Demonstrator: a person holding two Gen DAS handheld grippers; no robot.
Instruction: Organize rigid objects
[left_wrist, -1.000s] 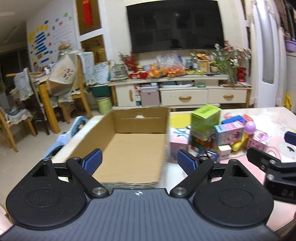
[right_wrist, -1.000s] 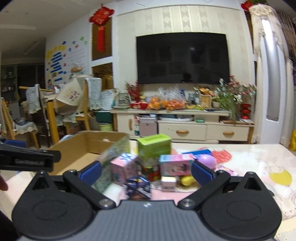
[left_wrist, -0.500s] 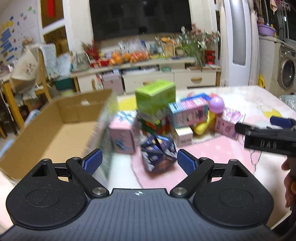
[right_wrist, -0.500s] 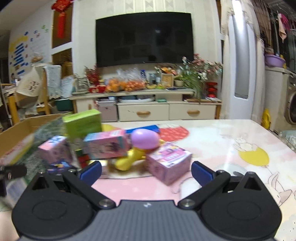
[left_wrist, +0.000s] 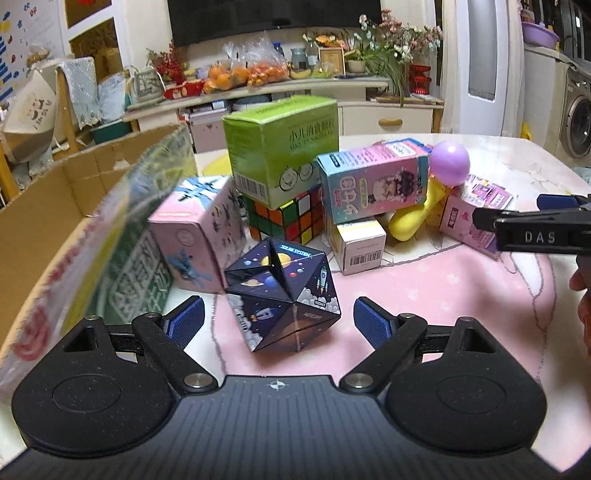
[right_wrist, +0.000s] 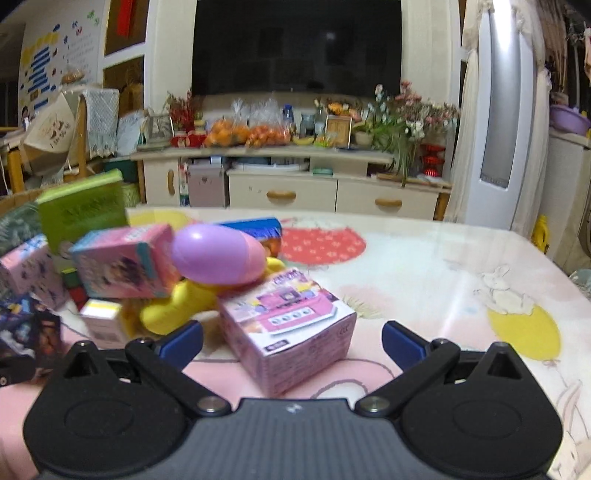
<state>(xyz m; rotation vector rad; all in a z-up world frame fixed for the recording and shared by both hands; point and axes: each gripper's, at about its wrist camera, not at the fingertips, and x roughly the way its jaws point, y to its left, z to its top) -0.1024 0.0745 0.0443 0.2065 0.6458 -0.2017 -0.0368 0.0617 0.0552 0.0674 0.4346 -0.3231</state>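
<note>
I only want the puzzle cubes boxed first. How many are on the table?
2: the dark space-print cube between the open left gripper's fingers, and the Rubik's cube under the green box. Others may be hidden.

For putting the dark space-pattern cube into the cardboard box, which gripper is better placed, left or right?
Probably the left. The left gripper is open with the space cube centred between its fingers, and the cardboard box lies on its side. The right gripper is open around a pink box.
</note>
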